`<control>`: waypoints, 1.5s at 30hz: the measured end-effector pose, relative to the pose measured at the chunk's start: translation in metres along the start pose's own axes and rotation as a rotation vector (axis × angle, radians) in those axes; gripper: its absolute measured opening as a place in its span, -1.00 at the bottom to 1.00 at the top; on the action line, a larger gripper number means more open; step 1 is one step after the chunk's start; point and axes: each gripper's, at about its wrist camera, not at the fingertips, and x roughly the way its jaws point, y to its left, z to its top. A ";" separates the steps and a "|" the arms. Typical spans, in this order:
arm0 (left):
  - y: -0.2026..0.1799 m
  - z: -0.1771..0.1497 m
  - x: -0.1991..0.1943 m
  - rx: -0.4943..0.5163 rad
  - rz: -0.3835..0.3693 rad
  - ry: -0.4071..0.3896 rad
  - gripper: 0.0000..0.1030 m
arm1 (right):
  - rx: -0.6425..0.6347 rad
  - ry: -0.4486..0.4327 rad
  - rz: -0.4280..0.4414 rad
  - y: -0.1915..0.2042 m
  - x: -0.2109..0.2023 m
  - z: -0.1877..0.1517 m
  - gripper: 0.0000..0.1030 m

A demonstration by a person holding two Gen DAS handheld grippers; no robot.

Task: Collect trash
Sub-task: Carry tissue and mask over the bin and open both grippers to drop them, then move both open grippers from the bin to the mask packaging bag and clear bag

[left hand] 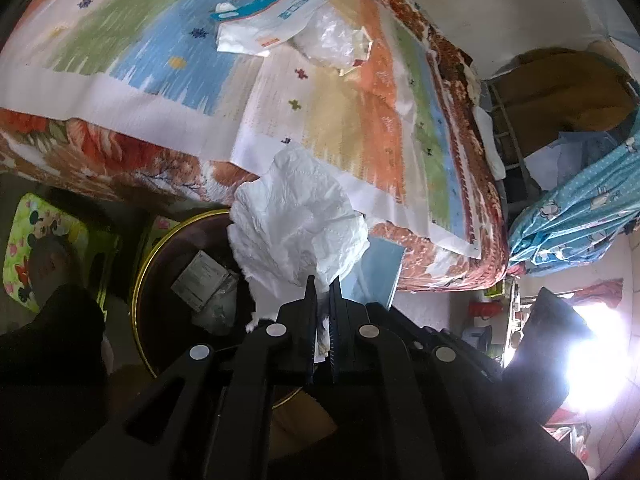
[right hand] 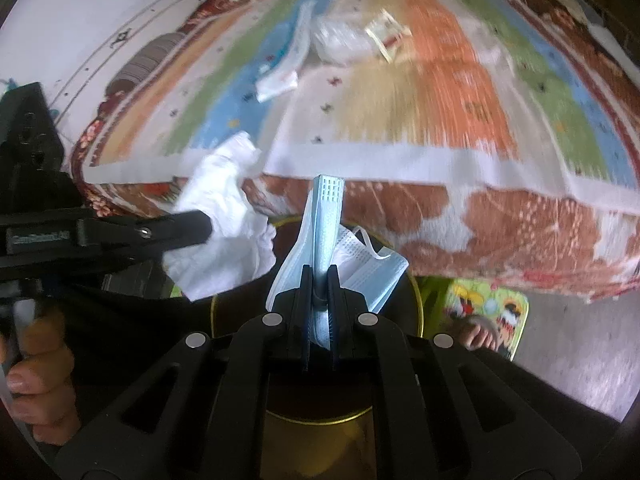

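Note:
My left gripper is shut on a crumpled white tissue, held over a round brown bin with a gold rim beside the bed. The bin holds a small box and other scraps. My right gripper is shut on a blue face mask, hanging above the same bin's gold rim. In the right wrist view the left gripper comes in from the left with the white tissue. A blue-and-white wrapper, clear plastic and a small carton lie on the bed.
The bed carries a striped colourful cloth over a red floral blanket. A green cartoon mat lies on the floor by the bin, with a bare foot on it. A hand grips the left tool's handle. Blue patterned fabric hangs at right.

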 end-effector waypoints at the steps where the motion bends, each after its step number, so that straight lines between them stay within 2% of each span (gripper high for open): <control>1: 0.001 -0.001 0.002 -0.004 0.004 0.004 -0.94 | 0.019 0.019 0.003 -0.003 0.005 -0.001 -0.88; 6: 0.008 0.000 0.011 -0.039 0.034 0.034 -0.94 | 0.043 0.065 -0.003 -0.006 0.018 -0.005 -0.88; 8: 0.011 0.001 0.015 -0.053 0.049 0.042 -0.94 | 0.054 0.074 -0.003 -0.007 0.020 -0.007 -0.80; 9: 0.013 0.002 0.016 -0.060 0.053 0.046 -0.76 | 0.062 0.082 -0.003 -0.009 0.021 -0.007 -0.74; 10: 0.015 0.002 0.017 -0.074 0.041 0.058 -0.60 | 0.074 0.092 0.002 -0.010 0.022 -0.007 -0.47; 11: 0.016 0.003 0.017 -0.085 0.029 0.063 -0.36 | 0.082 0.094 0.004 -0.011 0.023 -0.007 -0.14; 12: 0.018 0.004 0.015 -0.096 0.016 0.060 -0.33 | 0.086 0.092 0.004 -0.012 0.023 -0.006 -0.04; 16: 0.019 0.008 0.001 -0.104 0.000 0.004 -0.27 | 0.077 0.084 -0.005 -0.010 0.020 -0.005 -0.01; 20: 0.017 0.011 -0.006 -0.087 0.014 -0.019 -0.27 | 0.061 0.059 -0.002 -0.006 0.014 -0.002 0.09; 25: 0.011 0.018 -0.016 -0.039 0.052 -0.058 -0.14 | 0.034 0.023 0.045 0.000 0.004 0.005 0.13; 29: 0.012 0.031 -0.028 -0.024 0.070 -0.089 0.00 | 0.014 -0.015 0.061 0.004 -0.006 0.014 0.29; 32: 0.012 0.042 -0.033 -0.017 0.066 -0.080 0.06 | 0.004 -0.033 0.068 0.005 -0.011 0.020 0.35; 35: 0.000 0.056 -0.041 0.048 0.045 -0.071 0.13 | -0.013 -0.041 0.079 0.006 -0.015 0.029 0.40; 39: -0.011 0.068 -0.045 0.147 0.161 -0.112 0.18 | -0.045 -0.107 0.071 0.006 -0.033 0.046 0.57; 45: -0.011 0.095 -0.035 0.172 0.230 -0.102 0.20 | -0.086 -0.158 0.041 0.002 -0.041 0.072 0.62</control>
